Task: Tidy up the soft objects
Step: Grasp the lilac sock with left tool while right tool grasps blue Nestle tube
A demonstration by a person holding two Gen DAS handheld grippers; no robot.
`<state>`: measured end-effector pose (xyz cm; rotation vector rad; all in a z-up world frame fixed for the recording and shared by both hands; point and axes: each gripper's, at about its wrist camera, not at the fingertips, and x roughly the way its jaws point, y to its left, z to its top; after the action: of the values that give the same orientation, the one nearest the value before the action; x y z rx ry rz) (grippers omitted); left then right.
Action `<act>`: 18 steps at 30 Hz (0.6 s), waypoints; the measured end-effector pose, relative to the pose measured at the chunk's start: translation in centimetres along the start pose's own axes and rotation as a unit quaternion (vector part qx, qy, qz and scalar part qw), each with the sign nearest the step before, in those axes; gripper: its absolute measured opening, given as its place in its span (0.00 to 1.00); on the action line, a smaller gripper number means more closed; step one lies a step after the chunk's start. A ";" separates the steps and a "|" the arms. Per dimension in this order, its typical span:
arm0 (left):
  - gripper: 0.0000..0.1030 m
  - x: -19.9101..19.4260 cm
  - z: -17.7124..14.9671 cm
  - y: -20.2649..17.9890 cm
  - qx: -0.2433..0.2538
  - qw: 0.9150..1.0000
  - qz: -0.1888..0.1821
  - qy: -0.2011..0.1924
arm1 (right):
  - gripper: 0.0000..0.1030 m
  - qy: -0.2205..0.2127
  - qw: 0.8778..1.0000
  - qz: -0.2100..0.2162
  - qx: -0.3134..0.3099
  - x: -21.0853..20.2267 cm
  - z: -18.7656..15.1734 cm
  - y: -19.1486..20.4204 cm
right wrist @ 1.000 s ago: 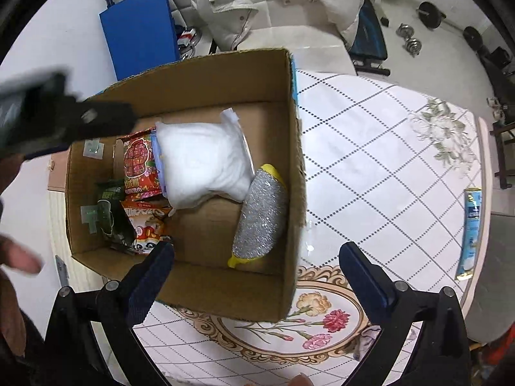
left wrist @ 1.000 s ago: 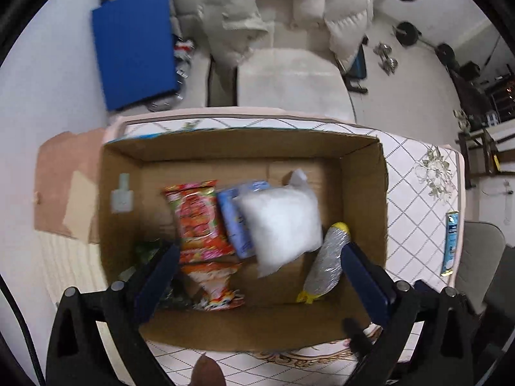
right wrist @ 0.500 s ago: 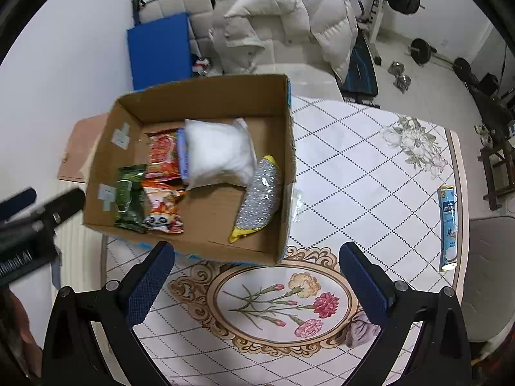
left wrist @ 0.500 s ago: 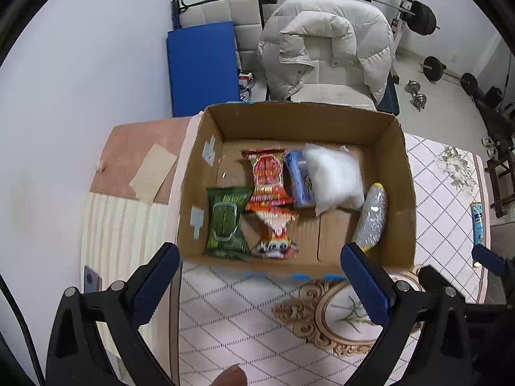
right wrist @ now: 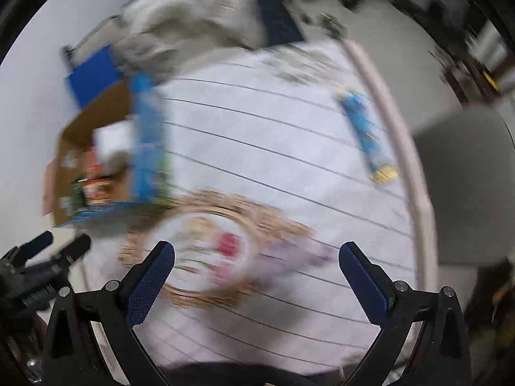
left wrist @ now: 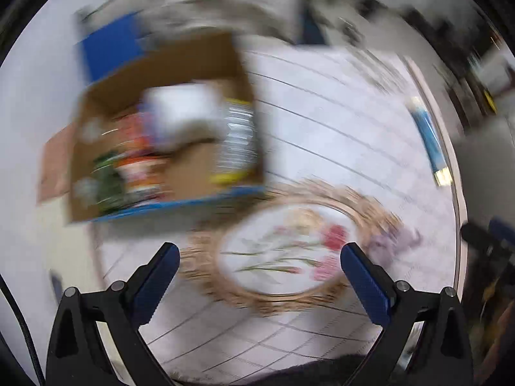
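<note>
1. The left gripper [left wrist: 259,267] had its blue fingers [left wrist: 157,281] spread wide apart, holding nothing and touching nothing; they hung above the floral medallion [left wrist: 283,254] printed on the bench [left wrist: 338,122] cloth.
2. The right gripper [right wrist: 256,265] was likewise wide apart and empty, its fingers [right wrist: 363,283] over the same medallion [right wrist: 212,244].
3. Both views were heavily blurred, so fine detail could not be made out.
4. The cardboard box [left wrist: 167,193] sat on the bench at the left, holding the soft things: a white bag [left wrist: 183,109], a silvery sponge with yellow ends [left wrist: 238,141], red-orange packets [left wrist: 138,164] and a green packet [left wrist: 107,177], all lying close together.
5. A blue tube-like packet [left wrist: 429,138] lay alone near the bench's right edge, well apart from the box.
6. A pale lilac crumpled thing [left wrist: 396,241] lay just beside the medallion's right rim, near the left gripper's right finger; what it was could not be told.
7. Between box and blue packet the chequered cloth lay bare.
8. Beyond the far edge were a pale padded jacket [right wrist: 183,25] and a blue mat [left wrist: 109,45].
9. The left gripper showed at the lower left of the right wrist view [right wrist: 42,257].
</note>
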<state>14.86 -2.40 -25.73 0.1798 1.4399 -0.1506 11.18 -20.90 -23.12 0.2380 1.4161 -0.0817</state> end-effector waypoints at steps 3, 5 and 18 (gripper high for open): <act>1.00 4.1 0.5 -7.6 0.102 0.994 -0.023 0.025 | 1.00 0.026 0.999 -0.024 0.033 1.6 -0.5 -6.3; 0.99 7.2 0.5 -12.9 0.174 0.983 -0.032 0.057 | 1.00 0.040 0.997 -0.042 0.042 2.8 -0.5 -9.6; 0.40 16.4 2.6 -19.3 0.211 0.966 0.035 0.144 | 1.00 0.058 0.995 -0.080 0.011 10.8 8.3 -17.9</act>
<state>15.39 -21.71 -42.30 0.6235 1.6737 -0.3865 17.31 -39.16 -34.70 0.1491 1.5501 -0.2183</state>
